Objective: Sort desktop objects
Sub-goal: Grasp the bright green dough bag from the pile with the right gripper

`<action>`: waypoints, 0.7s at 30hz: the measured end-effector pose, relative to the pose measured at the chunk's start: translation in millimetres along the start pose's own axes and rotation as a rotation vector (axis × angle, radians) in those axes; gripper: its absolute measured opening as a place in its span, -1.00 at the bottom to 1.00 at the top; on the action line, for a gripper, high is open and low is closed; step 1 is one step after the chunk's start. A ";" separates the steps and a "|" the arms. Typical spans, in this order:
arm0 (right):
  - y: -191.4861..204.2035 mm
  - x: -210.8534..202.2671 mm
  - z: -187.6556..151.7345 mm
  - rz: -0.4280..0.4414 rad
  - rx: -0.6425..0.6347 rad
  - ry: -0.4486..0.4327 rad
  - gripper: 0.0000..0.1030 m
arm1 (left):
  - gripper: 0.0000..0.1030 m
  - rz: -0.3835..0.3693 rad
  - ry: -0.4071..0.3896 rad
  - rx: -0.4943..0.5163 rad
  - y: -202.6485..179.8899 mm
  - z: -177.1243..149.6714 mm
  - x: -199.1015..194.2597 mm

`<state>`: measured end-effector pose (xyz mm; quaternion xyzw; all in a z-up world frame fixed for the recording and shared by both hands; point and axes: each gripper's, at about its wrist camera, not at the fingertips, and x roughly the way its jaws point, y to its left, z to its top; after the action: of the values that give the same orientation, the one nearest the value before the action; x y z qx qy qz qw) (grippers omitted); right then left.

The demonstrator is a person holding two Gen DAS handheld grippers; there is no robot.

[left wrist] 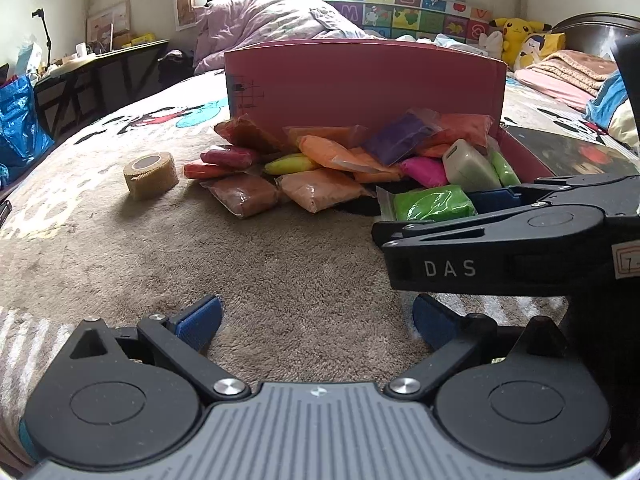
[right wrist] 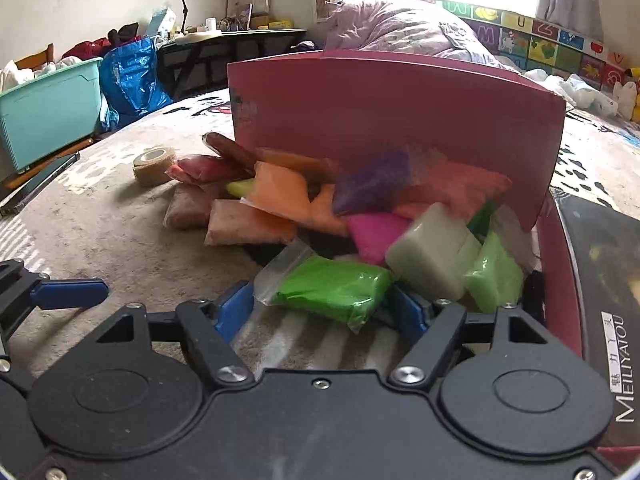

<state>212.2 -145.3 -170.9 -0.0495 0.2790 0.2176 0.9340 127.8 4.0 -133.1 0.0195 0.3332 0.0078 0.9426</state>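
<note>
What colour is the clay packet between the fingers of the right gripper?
Bright green clay packet, in a clear bag, between the fingers of the right gripper; best seen in the right wrist view.

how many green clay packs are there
2 that show. One bright green pack lies nearest, between the right gripper fingers. A paler green pack sits right of the white block, by the pink box wall. More may be buried in the pile.
</note>
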 end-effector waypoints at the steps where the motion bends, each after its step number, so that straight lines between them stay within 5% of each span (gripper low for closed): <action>1: -0.9 -0.5 0.1 0.003 0.002 -0.001 0.44 | 0.99 0.000 -0.001 0.000 0.1 -0.2 0.0; 6: -12.6 -8.6 -1.0 0.040 0.045 -0.014 0.15 | 0.99 -0.002 -0.004 0.000 0.4 -0.9 -0.1; 15: -26.5 -60.4 -5.0 0.092 0.053 -0.050 0.10 | 0.99 0.002 0.004 -0.022 0.7 2.4 -0.4; 21: -37.6 -70.1 -26.0 0.098 0.114 0.022 0.10 | 0.99 0.000 0.004 -0.064 5.0 6.1 -0.1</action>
<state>163.0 -211.3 -155.7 0.0148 0.3033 0.2462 0.9204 131.5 8.8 -128.0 -0.0107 0.3345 0.0185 0.9422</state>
